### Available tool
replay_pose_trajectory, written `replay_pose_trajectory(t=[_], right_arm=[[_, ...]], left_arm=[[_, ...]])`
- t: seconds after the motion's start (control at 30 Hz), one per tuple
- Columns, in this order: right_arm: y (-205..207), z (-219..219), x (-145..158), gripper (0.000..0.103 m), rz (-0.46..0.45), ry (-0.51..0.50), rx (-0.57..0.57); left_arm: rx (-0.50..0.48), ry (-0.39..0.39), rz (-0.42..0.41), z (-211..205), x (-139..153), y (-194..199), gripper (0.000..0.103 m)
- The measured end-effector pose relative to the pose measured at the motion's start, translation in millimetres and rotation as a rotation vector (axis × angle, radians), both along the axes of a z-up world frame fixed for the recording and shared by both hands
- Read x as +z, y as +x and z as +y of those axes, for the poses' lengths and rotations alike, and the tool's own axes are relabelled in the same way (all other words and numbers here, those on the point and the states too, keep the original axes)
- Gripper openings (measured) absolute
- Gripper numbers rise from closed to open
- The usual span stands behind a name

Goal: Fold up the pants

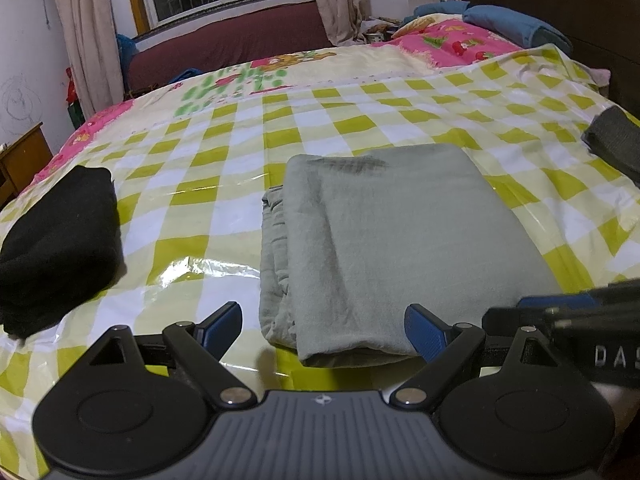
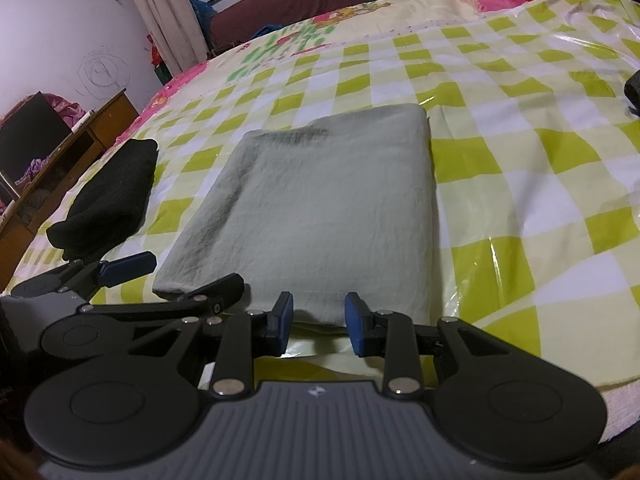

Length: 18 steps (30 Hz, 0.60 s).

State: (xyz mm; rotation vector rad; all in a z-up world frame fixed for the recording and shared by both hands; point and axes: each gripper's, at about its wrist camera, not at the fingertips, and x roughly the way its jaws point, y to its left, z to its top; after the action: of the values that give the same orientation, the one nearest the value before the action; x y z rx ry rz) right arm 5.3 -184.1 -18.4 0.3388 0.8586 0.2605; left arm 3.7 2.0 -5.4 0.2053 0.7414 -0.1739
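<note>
The grey-green pants [image 1: 384,240] lie folded into a flat rectangle on the green-checked plastic sheet [image 1: 224,152] that covers the bed; they also show in the right wrist view [image 2: 320,208]. My left gripper [image 1: 324,330] is open and empty, its blue pads either side of the fold's near edge, a little above it. My right gripper [image 2: 319,322] is open a narrow gap and empty, just in front of the fold's near edge. The right gripper's arm shows at the right of the left wrist view [image 1: 568,320]. The left gripper shows at the left of the right wrist view [image 2: 176,276].
A folded black garment [image 1: 60,240] lies to the left of the pants, also in the right wrist view [image 2: 108,200]. A dark grey folded item [image 1: 616,144] lies at the far right. Pink bedding and blue pillows [image 1: 516,24] are at the back. A wooden cabinet [image 2: 72,140] stands left of the bed.
</note>
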Motion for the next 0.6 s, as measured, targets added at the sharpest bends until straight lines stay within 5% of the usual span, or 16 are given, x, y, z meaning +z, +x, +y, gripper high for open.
replay_pose_trajectory(t=[0.6], right_arm=[[-5.4,2.7,8.4,0.032,-0.023,0.009,0.018]], left_arm=[[0.039,-0.007,-0.022,-6.3,4.3,4.4,0.102]])
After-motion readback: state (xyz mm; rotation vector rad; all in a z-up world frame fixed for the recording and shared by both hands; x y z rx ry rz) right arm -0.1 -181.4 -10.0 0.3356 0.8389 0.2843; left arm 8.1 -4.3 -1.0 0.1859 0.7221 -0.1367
